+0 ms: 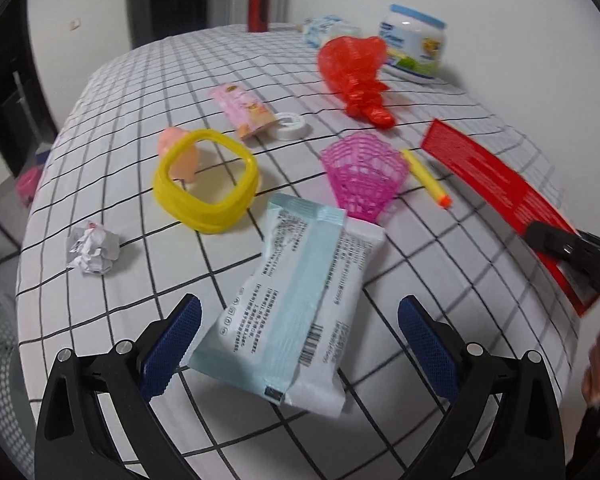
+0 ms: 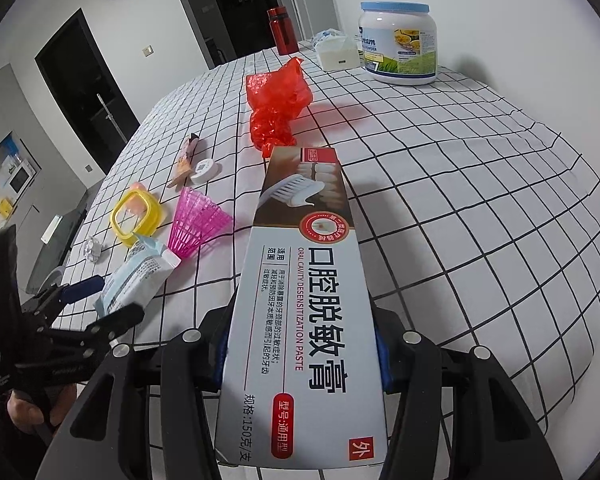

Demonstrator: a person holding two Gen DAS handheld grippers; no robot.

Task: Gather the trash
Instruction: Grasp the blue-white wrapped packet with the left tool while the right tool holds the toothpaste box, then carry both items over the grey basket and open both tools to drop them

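While the left gripper (image 1: pixel 300 344) is held with its fingers wide apart, a pale blue packet (image 1: pixel 288 304) lies flat on the checked tablecloth (image 1: pixel 140 80) between them. The left finger is at the packet's edge, though contact cannot be confirmed; the right finger stands clear of it. The packet's near end reaches back between the blue pads (image 1: pixel 172 344), and its far end extends beyond the fingertips.

The right gripper (image 2: pixel 300 356) is clamped on a toothpaste box (image 2: pixel 304 300), which is gripped by its long sides near the near end and projects far beyond the fingers, above the cloth.

Just beyond the packet, a pink plastic basket (image 1: pixel 364 176) is seen on its side, and a yellow ring (image 1: pixel 204 180) is found to its left. A crumpled paper ball (image 1: pixel 94 250) lies at the near left, well apart from the packet. A red plastic bag (image 1: pixel 356 76) is located farther off, near a large white jar (image 1: pixel 414 44). A yellow foam dart (image 1: pixel 426 178) lies just right of the basket.
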